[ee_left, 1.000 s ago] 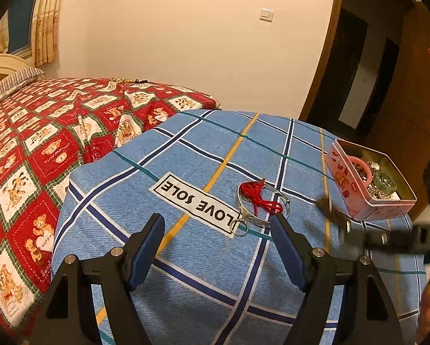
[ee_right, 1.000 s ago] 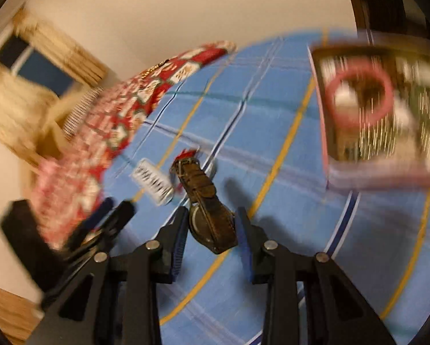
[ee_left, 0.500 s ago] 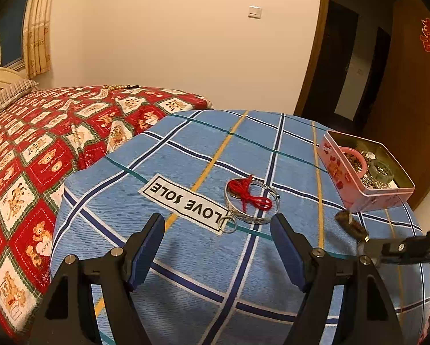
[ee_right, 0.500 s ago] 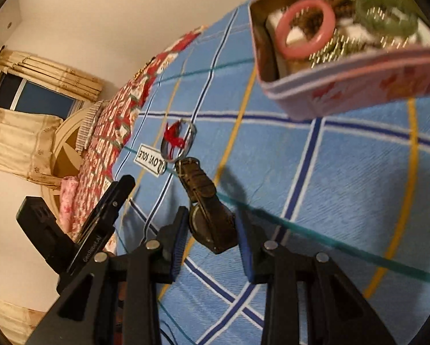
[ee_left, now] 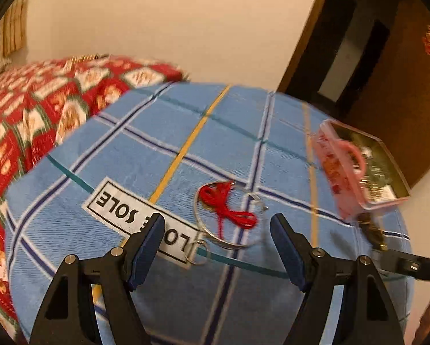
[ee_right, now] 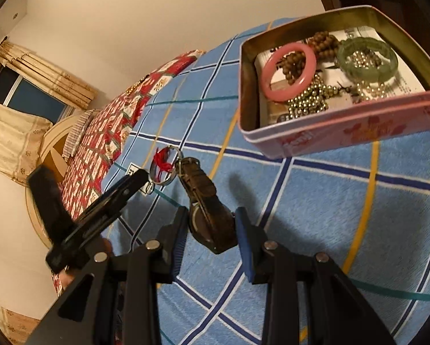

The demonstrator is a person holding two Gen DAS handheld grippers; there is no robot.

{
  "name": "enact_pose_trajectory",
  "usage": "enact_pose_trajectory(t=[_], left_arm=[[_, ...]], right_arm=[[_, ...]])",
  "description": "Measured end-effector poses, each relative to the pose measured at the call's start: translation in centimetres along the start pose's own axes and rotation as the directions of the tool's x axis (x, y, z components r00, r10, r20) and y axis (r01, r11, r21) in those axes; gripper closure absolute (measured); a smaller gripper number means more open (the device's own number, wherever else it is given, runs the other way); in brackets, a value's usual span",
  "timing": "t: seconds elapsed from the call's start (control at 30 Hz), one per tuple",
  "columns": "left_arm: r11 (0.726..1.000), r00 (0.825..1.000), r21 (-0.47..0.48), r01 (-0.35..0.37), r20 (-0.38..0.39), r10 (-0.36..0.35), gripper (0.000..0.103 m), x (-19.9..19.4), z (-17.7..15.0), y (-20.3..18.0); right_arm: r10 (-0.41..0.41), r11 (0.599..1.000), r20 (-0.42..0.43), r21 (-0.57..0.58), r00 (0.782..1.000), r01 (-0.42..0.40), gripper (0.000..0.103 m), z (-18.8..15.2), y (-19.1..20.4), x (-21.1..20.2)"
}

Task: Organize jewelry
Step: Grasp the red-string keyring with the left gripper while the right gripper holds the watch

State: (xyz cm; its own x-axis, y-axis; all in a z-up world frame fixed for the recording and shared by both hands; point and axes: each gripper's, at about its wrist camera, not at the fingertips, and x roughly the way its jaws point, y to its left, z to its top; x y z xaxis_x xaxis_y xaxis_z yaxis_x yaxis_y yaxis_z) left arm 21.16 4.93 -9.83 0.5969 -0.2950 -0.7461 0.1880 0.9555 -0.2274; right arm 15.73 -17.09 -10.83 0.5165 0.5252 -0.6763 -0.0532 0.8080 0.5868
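Note:
My right gripper (ee_right: pixel 210 227) is shut on a brown leather watch (ee_right: pixel 207 204), held above the blue cloth in front of the pink tin (ee_right: pixel 344 132). The tin holds a pink bangle (ee_right: pixel 289 72), a green bangle (ee_right: pixel 368 57), brown beads and metal bead strings. A silver bangle with a red cord (ee_left: pixel 227 212) lies on the cloth; it also shows in the right wrist view (ee_right: pixel 164 168). My left gripper (ee_left: pixel 217 244) is open and empty, just short of that bangle. The watch (ee_left: pixel 372 230) and the tin (ee_left: pixel 347 178) show at the right of the left wrist view.
A blue checked cloth (ee_left: pixel 171 132) with a "LOVE SOLE" label (ee_left: pixel 134 215) covers the work surface. A bed with a red patterned quilt (ee_left: pixel 42 106) lies to the left. A dark doorway (ee_left: pixel 344 43) stands behind the tin.
My right gripper has carried the watch closer to the pink tin and higher, so the tin's inside shows. My left gripper has moved forward toward the silver bangle.

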Motion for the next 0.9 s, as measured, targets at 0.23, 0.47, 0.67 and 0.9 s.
enact_pose_trajectory(t=[0.23, 0.47, 0.67, 0.9], left_arm=[[0.999, 0.999, 0.003, -0.033, -0.011, 0.033, 0.068, 0.9, 0.6, 0.0], [0.997, 0.998, 0.055, -0.057, 0.041, 0.055, 0.068, -0.5, 1.3, -1.4], [0.997, 1.000, 0.074, -0.022, 0.000, 0.022, 0.074, 1.2, 1.5, -2.6], [0.996, 0.999, 0.087, -0.028, -0.020, 0.030, 0.089, 2.5, 1.6, -3.1]], right_arm=[[-0.028, 0.999, 0.021, -0.036, 0.999, 0.029, 0.067, 0.2, 0.2, -0.3], [-0.019, 0.999, 0.017, -0.035, 1.000, 0.019, 0.067, 0.3, 0.2, 0.0], [-0.027, 0.999, 0.032, -0.037, 0.999, 0.028, 0.067, 0.5, 0.0, -0.1], [-0.032, 0.999, 0.021, -0.023, 0.999, 0.033, 0.067, 0.6, -0.3, 0.4]])
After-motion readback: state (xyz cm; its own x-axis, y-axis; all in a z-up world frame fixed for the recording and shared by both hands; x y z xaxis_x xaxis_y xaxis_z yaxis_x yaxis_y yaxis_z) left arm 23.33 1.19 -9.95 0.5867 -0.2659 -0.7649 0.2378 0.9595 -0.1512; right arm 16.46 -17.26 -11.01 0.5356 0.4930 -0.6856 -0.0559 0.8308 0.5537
